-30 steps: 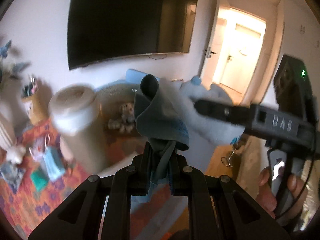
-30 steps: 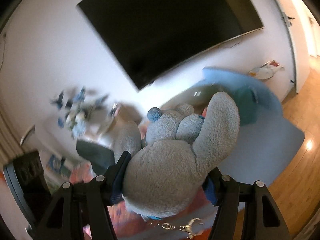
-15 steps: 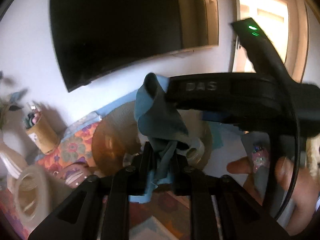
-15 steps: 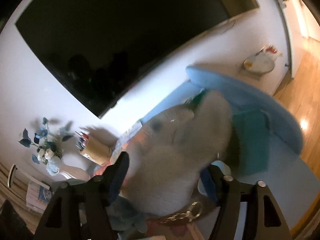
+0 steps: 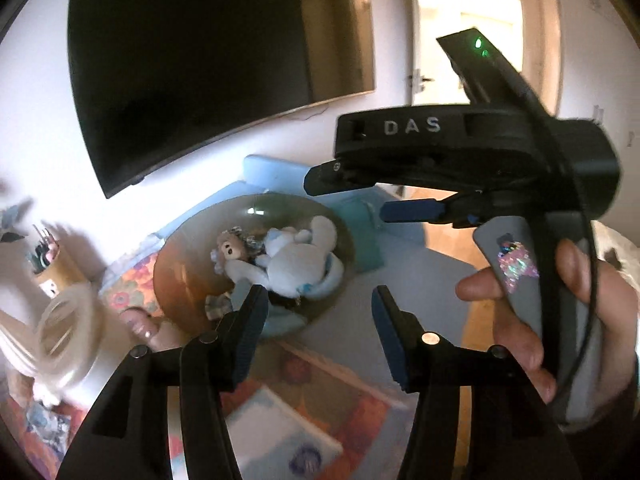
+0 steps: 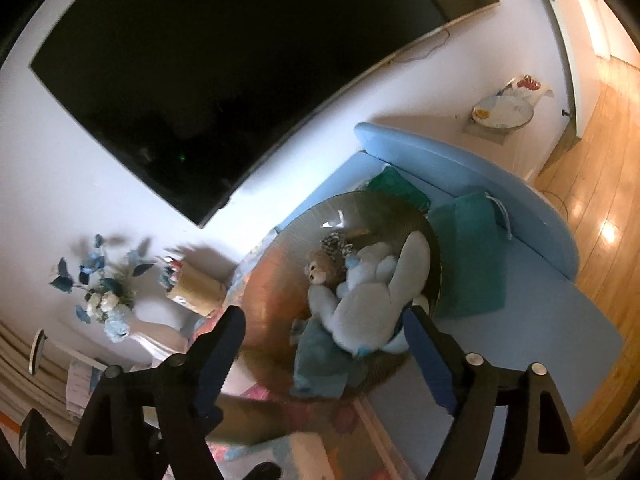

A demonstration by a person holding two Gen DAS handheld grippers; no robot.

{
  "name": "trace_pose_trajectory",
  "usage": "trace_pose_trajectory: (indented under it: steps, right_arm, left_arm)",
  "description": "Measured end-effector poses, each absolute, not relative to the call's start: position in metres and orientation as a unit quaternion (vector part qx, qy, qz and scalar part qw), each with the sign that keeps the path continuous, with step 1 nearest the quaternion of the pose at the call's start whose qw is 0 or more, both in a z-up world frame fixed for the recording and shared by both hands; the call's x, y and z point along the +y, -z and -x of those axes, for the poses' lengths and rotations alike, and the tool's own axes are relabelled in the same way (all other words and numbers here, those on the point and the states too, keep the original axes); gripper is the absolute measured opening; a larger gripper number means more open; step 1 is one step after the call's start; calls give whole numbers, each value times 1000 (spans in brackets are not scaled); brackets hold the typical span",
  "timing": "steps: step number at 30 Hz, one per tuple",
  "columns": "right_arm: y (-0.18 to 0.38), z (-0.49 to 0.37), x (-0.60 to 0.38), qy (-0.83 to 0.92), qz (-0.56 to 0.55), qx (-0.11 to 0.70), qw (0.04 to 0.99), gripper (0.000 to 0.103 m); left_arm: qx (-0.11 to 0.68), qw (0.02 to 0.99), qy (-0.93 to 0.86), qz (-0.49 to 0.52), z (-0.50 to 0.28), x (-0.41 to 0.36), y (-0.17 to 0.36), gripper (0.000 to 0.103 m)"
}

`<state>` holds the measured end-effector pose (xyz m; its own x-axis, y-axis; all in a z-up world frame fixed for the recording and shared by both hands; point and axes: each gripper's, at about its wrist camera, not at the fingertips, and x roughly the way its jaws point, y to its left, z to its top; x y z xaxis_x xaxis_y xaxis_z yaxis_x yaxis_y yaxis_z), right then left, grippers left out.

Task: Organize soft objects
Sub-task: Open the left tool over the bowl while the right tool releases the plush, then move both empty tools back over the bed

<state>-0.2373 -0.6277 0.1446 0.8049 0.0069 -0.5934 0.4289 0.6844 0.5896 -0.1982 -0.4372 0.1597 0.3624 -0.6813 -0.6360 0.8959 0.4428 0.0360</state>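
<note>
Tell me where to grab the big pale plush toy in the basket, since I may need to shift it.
Probably grip the plush toy by its long raised limb, coming from above. That limb lies on top along the basket rim's right side, clear of the small doll and the teal cloth, and looks narrow enough for the open right gripper; the round body looks too wide.

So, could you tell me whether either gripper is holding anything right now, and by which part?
Nothing is held. The left gripper and right gripper are both open and empty; the plush toy lies in the basket.
</note>
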Motion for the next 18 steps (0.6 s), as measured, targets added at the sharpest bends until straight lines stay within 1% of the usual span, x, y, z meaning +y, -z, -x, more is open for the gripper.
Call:
trace_pose_trajectory:
  steps: [1,2,3,6,11,12,13,15,18]
  right_arm:
    - [-147,248,-619,117,-374,285,875,85]
    - [-149,255,-611,115,-371,283,877,89]
    - [-150,263,-605,114,-367,280,880,92]
    - [-151,290,-580,108,-360,267,888,96]
    - [-145,313,-535,89,-349,263,895,100]
    - [-142,312,-523,76,-344,270,896,100]
    - [-140,309,-514,62,-342,277,896,100]
    - [-137,301,-490,37,-324,299,897,100]
    - [-139,282,-442,3,-259,337,905,100]
  left_arm:
    - [282,797,500,-188,199,-426,-162,68]
    - [282,794,506,-183,202,-413,-165,71]
    - [279,794,512,-175,205,-395,-168,72]
    - [278,801,504,-167,207,-356,-173,72]
    - [276,831,458,-154,201,-285,-177,73]
    - [277,839,443,-152,198,-271,-177,76]
    - [278,845,432,-147,194,-261,-177,77]
    - [280,857,411,-135,187,-235,-178,77]
    - [276,877,375,-121,178,-192,-177,77]
